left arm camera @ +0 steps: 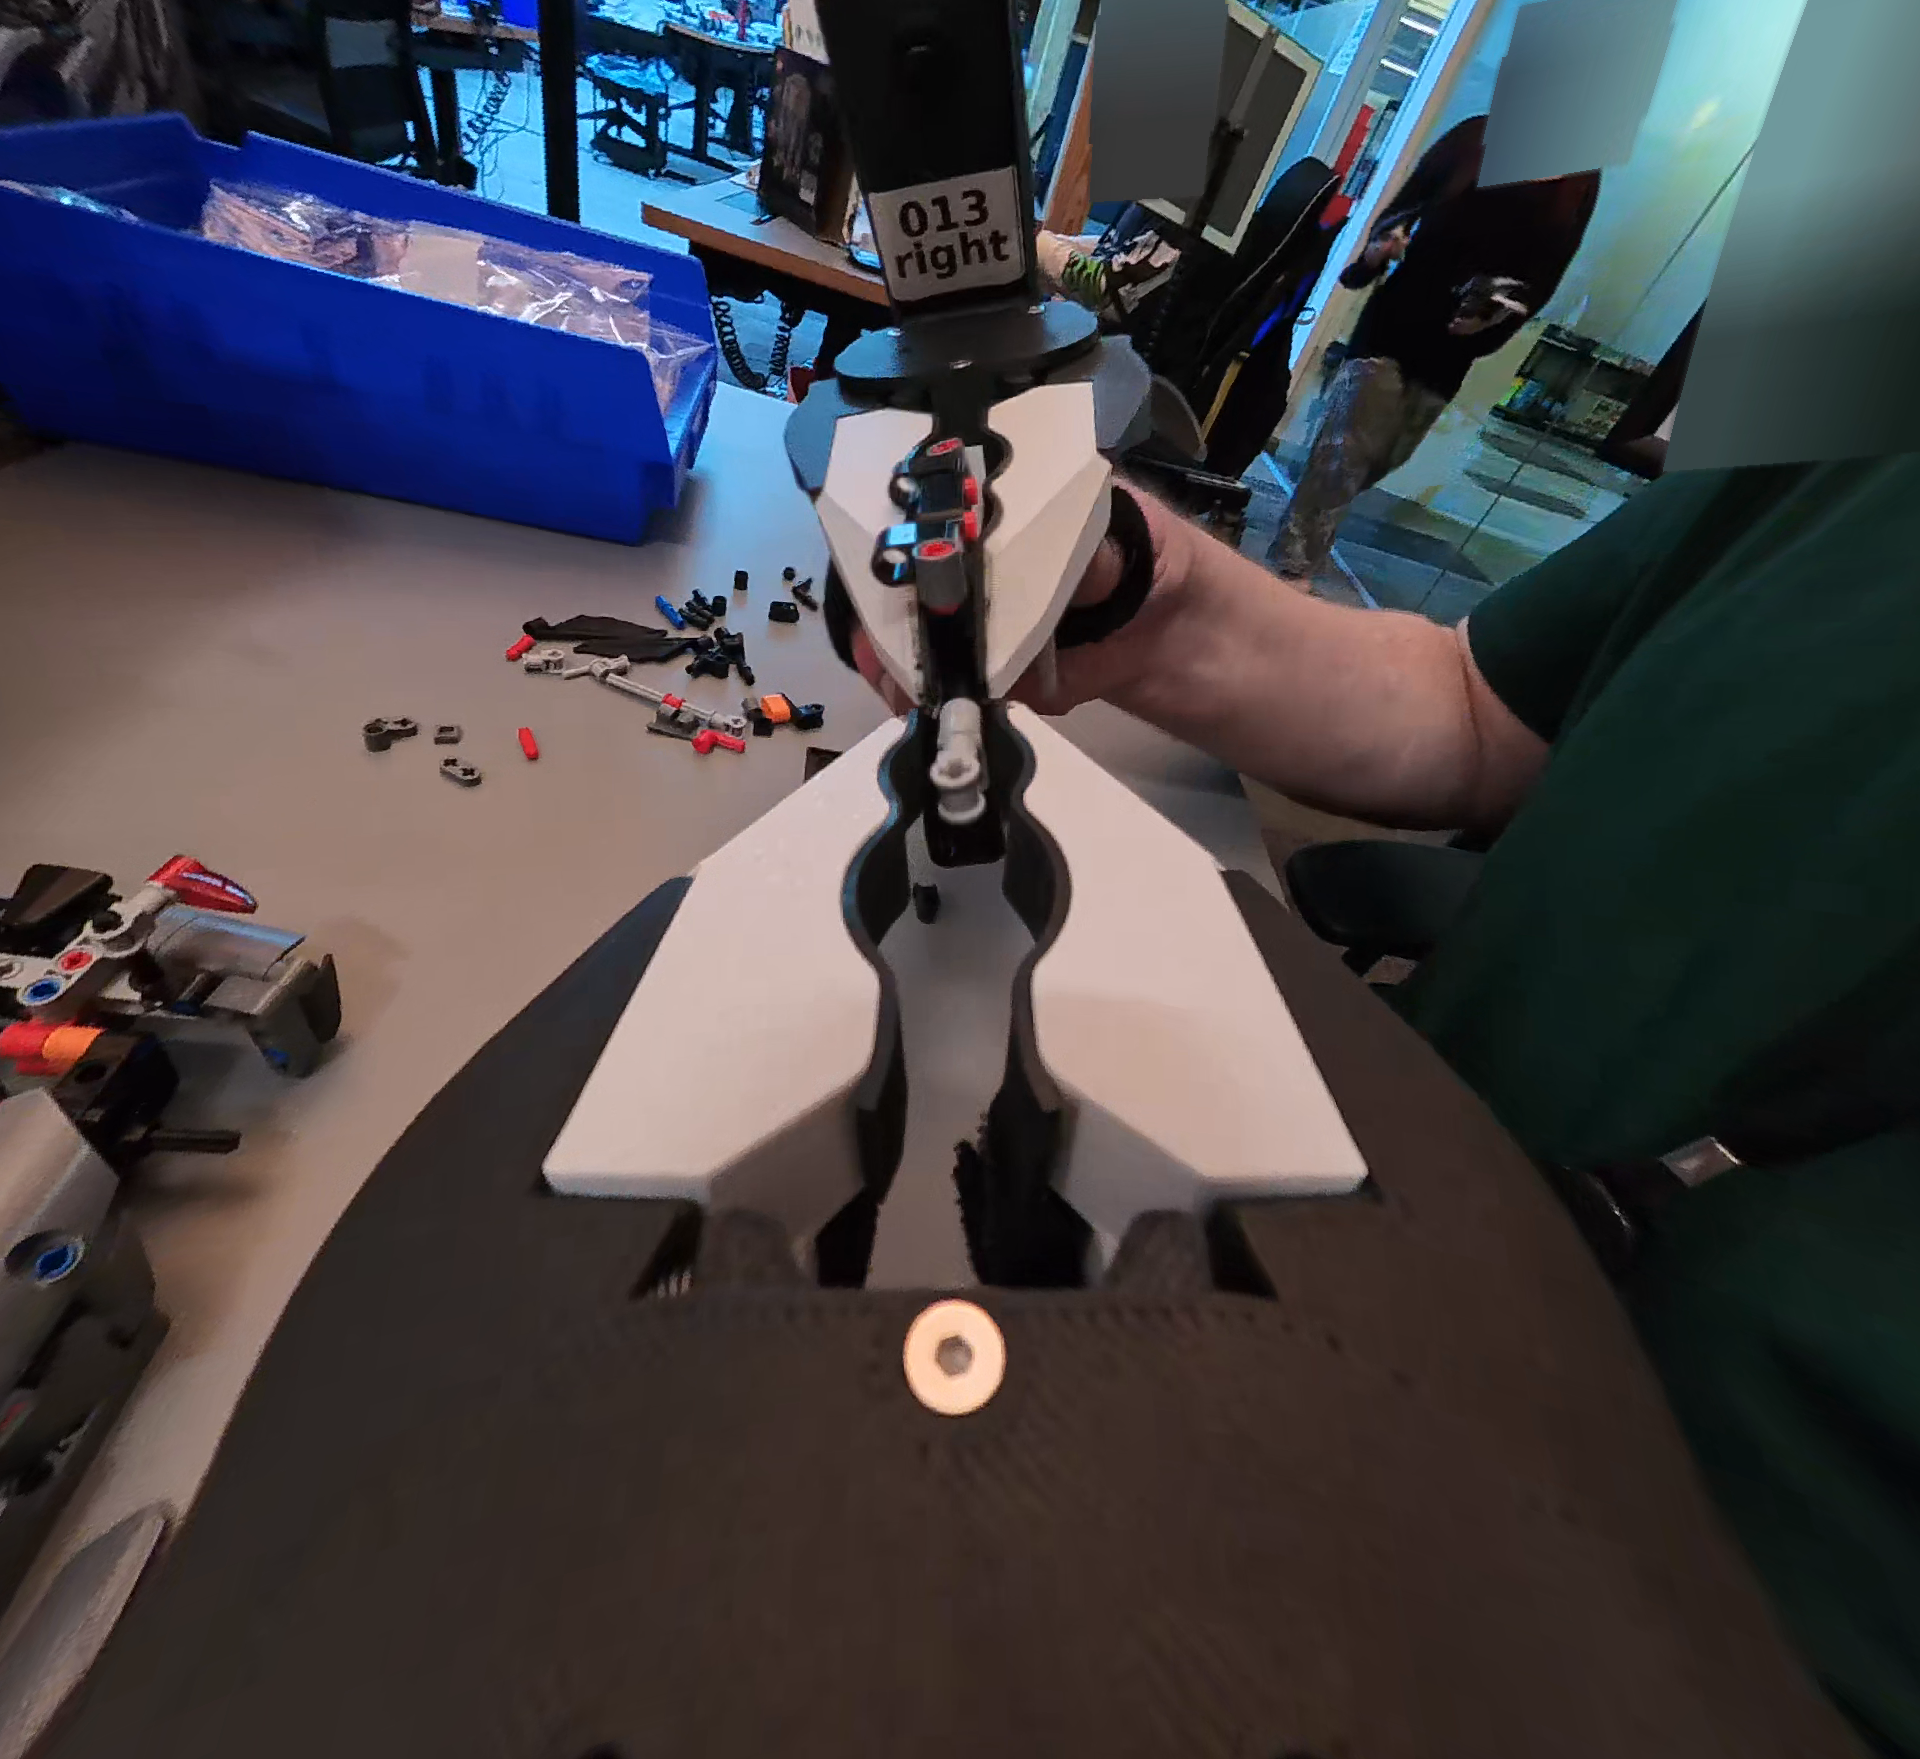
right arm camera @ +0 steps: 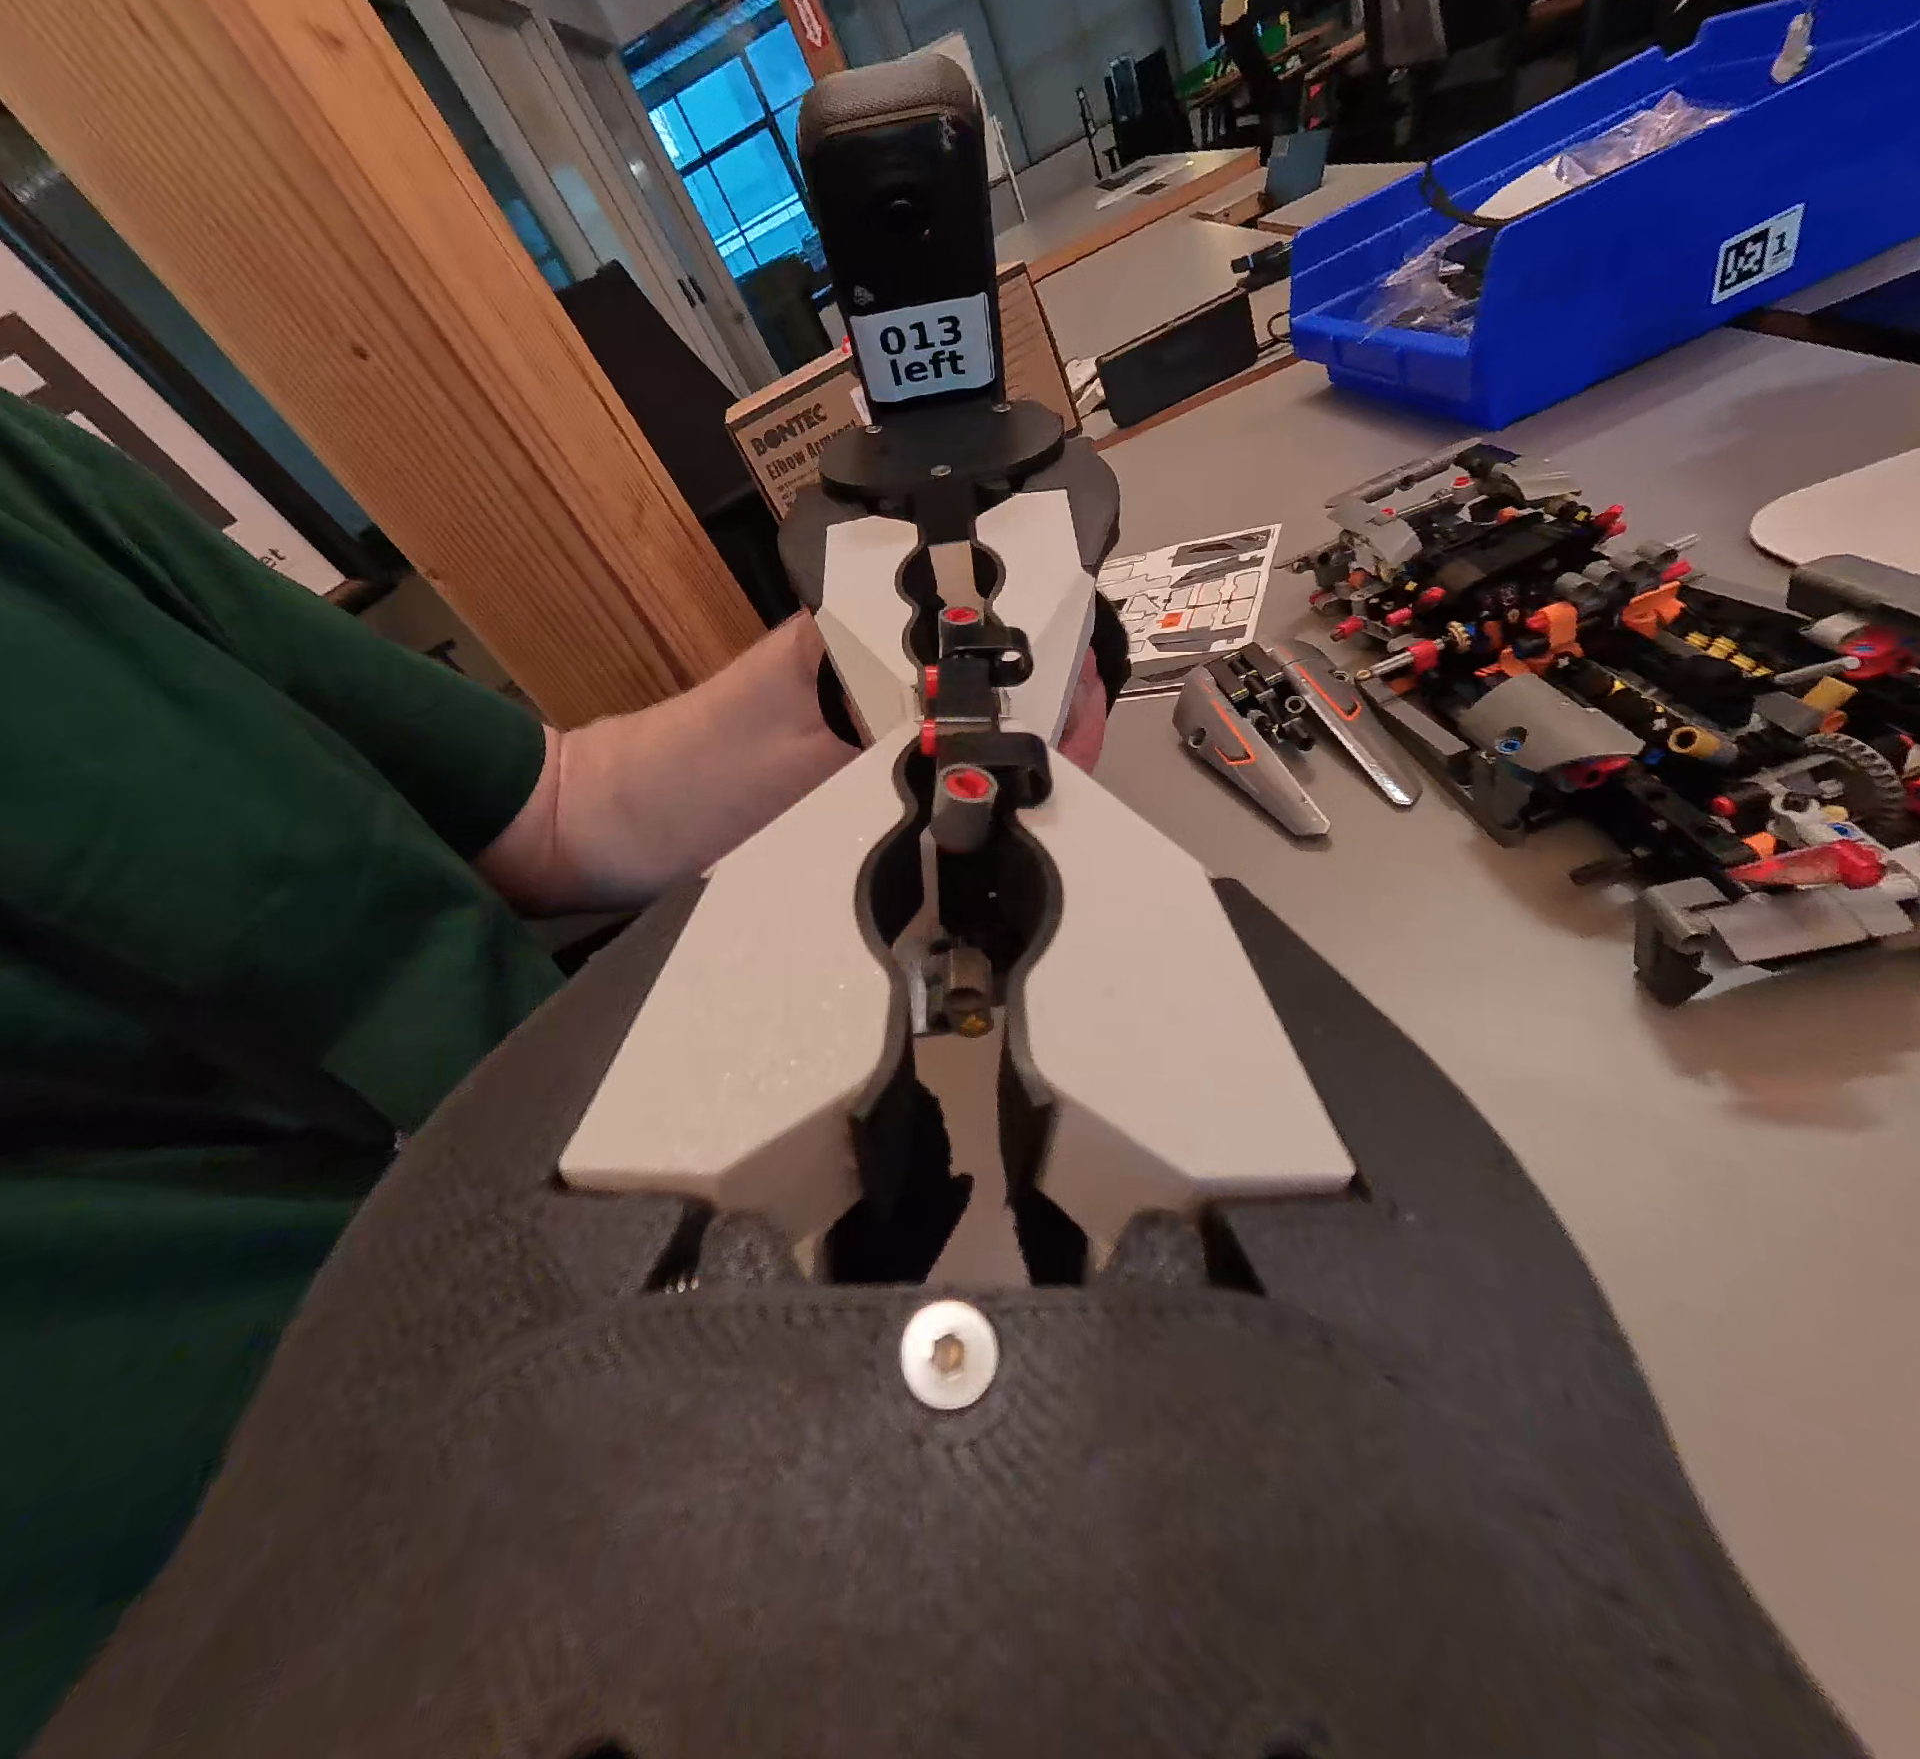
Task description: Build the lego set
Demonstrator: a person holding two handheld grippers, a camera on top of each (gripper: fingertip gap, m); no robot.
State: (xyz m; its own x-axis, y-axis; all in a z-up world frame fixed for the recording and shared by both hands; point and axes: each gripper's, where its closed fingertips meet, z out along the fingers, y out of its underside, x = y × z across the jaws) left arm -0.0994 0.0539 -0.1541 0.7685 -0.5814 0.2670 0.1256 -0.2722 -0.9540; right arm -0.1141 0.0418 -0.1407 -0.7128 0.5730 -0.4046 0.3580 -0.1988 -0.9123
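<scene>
Lego subassembly (left arm camera: 940,556), black beam with red pins and grey connectors, held in the air between both grippers, which face each other tip to tip. Left gripper (left arm camera: 951,774): fingers nearly closed, clamped on the piece's near end, a light grey connector showing between the tips. Right gripper (right arm camera: 971,800): fingers likewise narrowed onto the same piece, a grey connector with red pin at the tips; in the left wrist view it stands at 12 o'clock from the left gripper, a hand (left arm camera: 1143,608) around its grip. Each gripper carries a black camera with a white label; writing not transcribed. Table (left arm camera: 260,629), grey. Loose parts (left arm camera: 665,660), black, red, grey and blue, scattered at 10 o'clock from the left gripper, well apart. Car chassis (right arm camera: 1621,670), partly built, at 2 o'clock from the right gripper; two grey panels (right arm camera: 1278,733) just beside it. Printed sheet (right arm camera: 1195,587) near the panels. Blue bin (left arm camera: 343,327) with plastic bags at the table's far edge, bearing a white sticker in the right wrist view. Cardboard box (right arm camera: 790,442), printed, behind the left gripper.
</scene>
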